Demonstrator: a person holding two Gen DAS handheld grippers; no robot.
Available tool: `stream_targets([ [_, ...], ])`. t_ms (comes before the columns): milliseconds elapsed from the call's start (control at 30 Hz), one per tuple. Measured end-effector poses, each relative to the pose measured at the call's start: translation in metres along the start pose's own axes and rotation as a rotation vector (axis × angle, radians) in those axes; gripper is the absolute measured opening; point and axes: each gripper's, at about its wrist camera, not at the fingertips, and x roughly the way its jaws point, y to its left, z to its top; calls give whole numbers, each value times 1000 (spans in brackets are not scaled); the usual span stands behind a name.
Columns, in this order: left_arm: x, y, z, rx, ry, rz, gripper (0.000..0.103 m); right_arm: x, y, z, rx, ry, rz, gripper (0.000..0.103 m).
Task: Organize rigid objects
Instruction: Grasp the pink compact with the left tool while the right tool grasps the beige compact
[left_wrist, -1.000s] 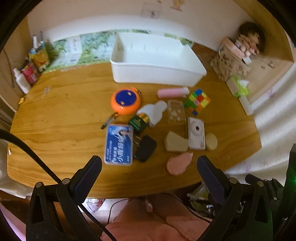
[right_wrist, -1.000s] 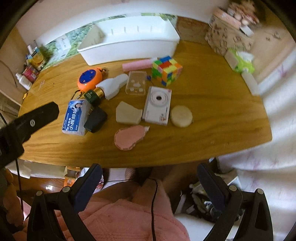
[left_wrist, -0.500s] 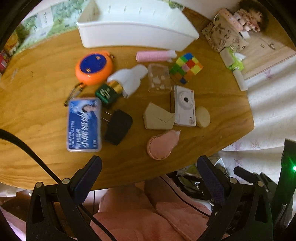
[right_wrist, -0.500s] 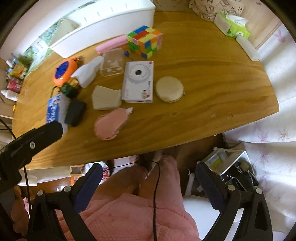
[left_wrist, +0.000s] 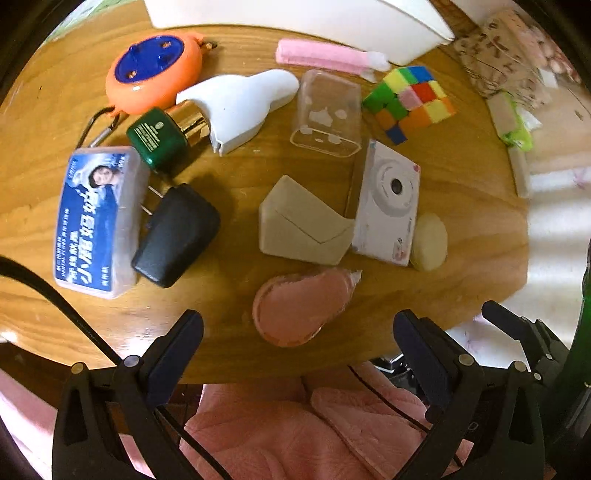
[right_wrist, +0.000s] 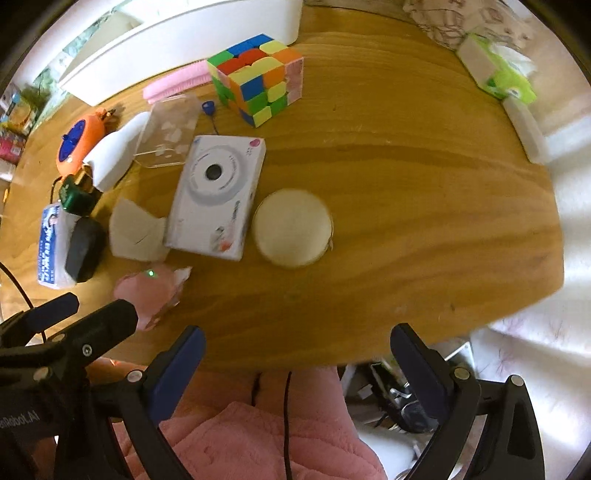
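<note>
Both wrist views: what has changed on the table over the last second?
Only the grippers moved. The left gripper came down and forward toward the pink pad; the right gripper closed in on the round puff and camera. Both stay open; nothing was gripped or released. The cube, charger and the other items lie where they were.

The wooden worktop (right_wrist: 406, 184) has a rounded edge. At its far right side lies a green and white tissue pack (right_wrist: 498, 70), and near it a white bar-shaped thing (right_wrist: 526, 129). A patterned fabric box (left_wrist: 495, 55) stands behind them. Below the near edge, pink fleece cloth (right_wrist: 258, 443) is visible.
</note>
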Motion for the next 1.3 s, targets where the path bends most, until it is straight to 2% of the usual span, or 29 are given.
stream_targets([
  [267, 14, 7, 5, -147, 13, 40, 102, 16, 0, 30, -136, 31, 34, 99],
  [400, 22, 16, 2, -229, 33, 33, 102, 21, 4, 38, -198, 45, 30, 99],
  [533, 28, 19, -2, -277, 40, 37, 99, 26, 1, 65, -251, 79, 33, 94],
  [700, 38, 26, -11, -336, 57, 28, 96, 36, 2, 77, -286, 108, 52, 93],
  [833, 46, 22, -19, -344, 55, 61, 95, 47, 2, 87, -310, 124, 67, 93],
  [967, 56, 9, -11, -350, 53, 77, 93, 53, -9, 89, -322, 147, 109, 88],
  [1100, 62, 14, -15, -362, 46, 99, 87, 48, -16, 84, -342, 142, 104, 78],
  [1233, 56, 4, -13, -374, 37, 119, 78, 52, -18, 82, -366, 129, 97, 73],
  [1300, 49, 5, -9, -375, 32, 115, 78, 51, -18, 84, -381, 123, 96, 70],
])
